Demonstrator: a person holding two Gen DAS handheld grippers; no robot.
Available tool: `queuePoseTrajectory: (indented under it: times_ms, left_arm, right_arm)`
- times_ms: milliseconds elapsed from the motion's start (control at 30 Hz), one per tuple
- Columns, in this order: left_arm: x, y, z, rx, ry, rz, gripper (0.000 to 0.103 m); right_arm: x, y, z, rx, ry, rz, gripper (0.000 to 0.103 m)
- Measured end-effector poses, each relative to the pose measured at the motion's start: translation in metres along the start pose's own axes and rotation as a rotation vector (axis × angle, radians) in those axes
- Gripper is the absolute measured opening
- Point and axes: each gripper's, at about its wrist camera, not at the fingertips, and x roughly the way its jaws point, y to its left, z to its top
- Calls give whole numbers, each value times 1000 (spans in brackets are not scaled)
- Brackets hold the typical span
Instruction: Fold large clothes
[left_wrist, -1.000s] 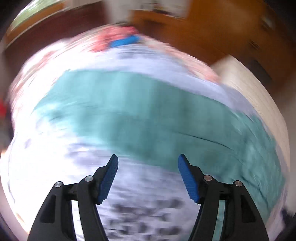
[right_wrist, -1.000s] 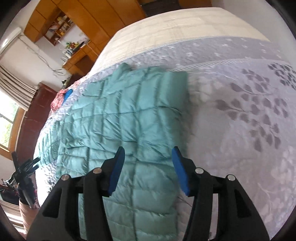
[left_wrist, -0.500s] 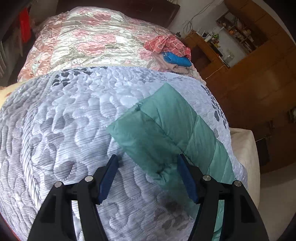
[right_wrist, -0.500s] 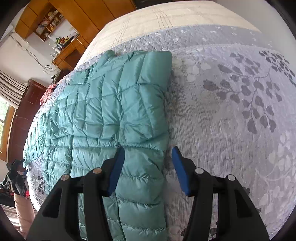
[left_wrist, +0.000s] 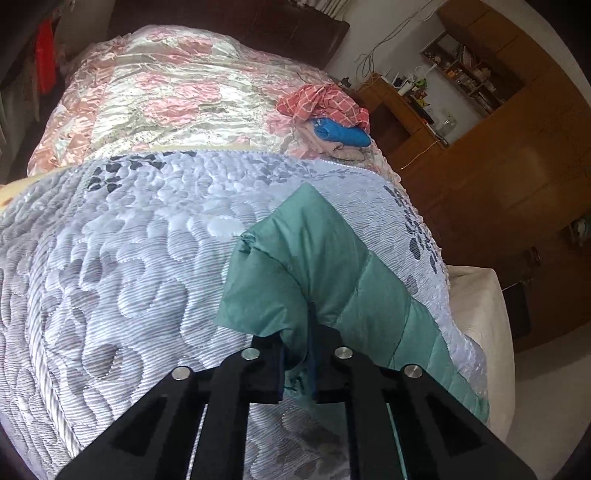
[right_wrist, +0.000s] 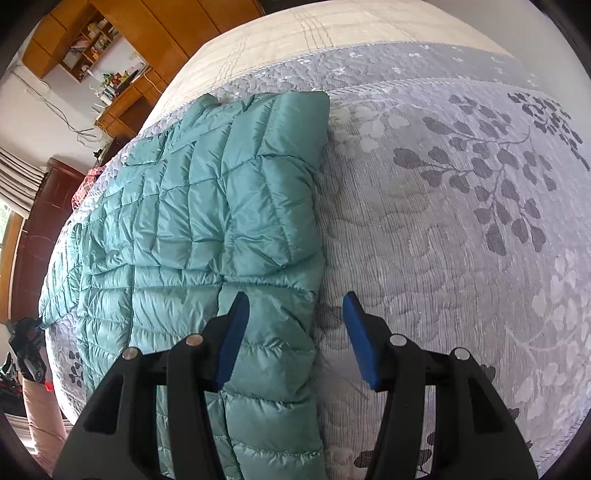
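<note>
Jacket, teal and quilted, lies flat on the grey bedspread. Nearest, the left gripper has just clamped shut on the sleeve end, where half a second ago its jaws stood wide around it. That grip likely starts a fold. The right gripper stays half open, holding nothing, straddling the jacket's edge as before. Far off at one o'clock sits a clothes pile.
</note>
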Motion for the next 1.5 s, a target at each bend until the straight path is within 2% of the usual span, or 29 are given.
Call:
queuePoseTrajectory:
  times_ms: [267,433,600,733,900,1067,1200,1500]
  left_arm:
    - [-46,-59,-18,151,-89,-84,3]
    - [-77,-128,-51,314,-112,-197,3]
    - [-94,-212,-106,518,-77,-323,3]
    - [-89,-268,-156,632,-15,-391,3]
    - [-73,-317,-224,740,77,-450,3]
    - [-48,-347,-281,840,144,-444,3]
    - [-8,-359,-322,891,232,-390,3]
    - [43,-349,-368,947,368,-318,4]
  right_arm:
    - [-8,1,-3,-8,-14,-1,53]
    - [-12,4,-5,-16,-24,4,53]
    - [-16,6,-6,-20,-35,17,53]
    - [-16,5,-8,-16,-37,26,53]
    - [-15,3,-10,-8,-36,32,53]
    - [-12,1,-13,-2,-32,36,53]
    - [-7,0,-14,0,-26,41,53]
    - [0,5,-12,-3,-15,58,53]
